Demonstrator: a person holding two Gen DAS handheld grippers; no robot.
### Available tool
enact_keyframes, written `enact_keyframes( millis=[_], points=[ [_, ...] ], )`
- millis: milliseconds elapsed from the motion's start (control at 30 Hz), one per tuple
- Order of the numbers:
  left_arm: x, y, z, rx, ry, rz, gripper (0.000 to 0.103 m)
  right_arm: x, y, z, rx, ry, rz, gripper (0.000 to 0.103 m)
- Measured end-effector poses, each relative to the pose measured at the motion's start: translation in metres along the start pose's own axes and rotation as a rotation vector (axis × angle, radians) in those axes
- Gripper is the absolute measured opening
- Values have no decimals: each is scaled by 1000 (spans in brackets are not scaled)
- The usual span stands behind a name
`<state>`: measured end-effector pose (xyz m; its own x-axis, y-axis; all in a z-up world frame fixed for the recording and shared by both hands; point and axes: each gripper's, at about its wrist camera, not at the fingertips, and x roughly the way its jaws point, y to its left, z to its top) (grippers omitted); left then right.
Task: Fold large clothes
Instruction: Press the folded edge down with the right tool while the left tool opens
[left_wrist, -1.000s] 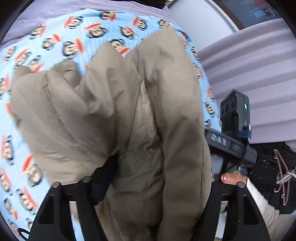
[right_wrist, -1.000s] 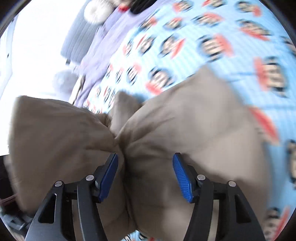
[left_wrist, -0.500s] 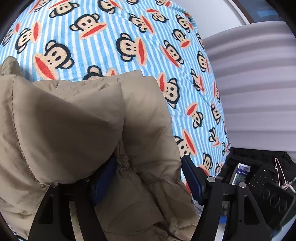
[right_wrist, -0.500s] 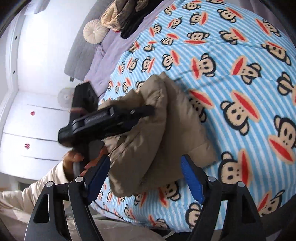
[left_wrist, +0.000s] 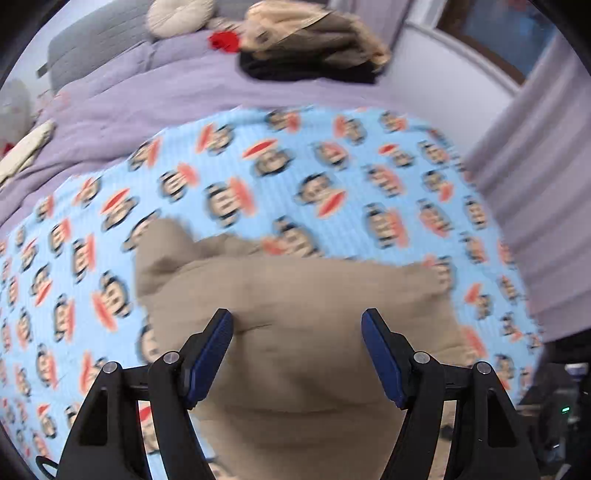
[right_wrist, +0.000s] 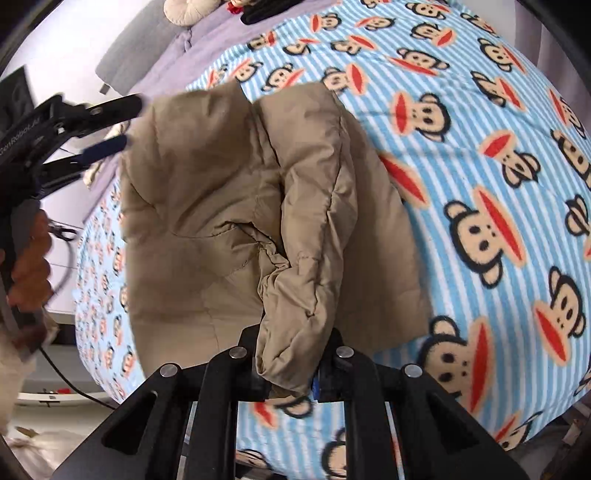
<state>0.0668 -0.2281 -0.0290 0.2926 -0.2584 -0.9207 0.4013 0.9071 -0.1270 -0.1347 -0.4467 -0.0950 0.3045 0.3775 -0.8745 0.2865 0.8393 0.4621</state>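
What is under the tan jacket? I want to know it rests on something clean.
The tan jacket lies on the blue striped monkey-print blanket, which shows all around it. Whatever sits directly beneath the jacket is covered and cannot be seen.

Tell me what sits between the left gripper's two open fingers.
In the left wrist view, only the tan jacket shows between the left gripper fingers, which stand apart, clamping nothing.

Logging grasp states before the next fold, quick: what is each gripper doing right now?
Left gripper: open, holding nothing, above the tan puffer jacket.
Right gripper: closed on a fold of the tan puffer jacket.
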Motion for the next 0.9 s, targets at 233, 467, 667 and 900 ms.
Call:
enact_keyframes(
  millis=[233, 467, 667, 900],
  points=[
    [58, -10, -7, 2, 71, 62, 77, 23, -39, -2, 98, 40, 18, 17],
    [87, -48, 2, 93, 84, 140, 77, 26, -65, 5, 167, 57, 50, 17],
    [81, -36, 1, 66, 93, 125, 77, -20, -77, 2, 170, 17, 110, 25],
    [70, -35, -2, 61, 77, 147, 77, -58, -99, 10, 184, -38, 52, 74]
  ],
)
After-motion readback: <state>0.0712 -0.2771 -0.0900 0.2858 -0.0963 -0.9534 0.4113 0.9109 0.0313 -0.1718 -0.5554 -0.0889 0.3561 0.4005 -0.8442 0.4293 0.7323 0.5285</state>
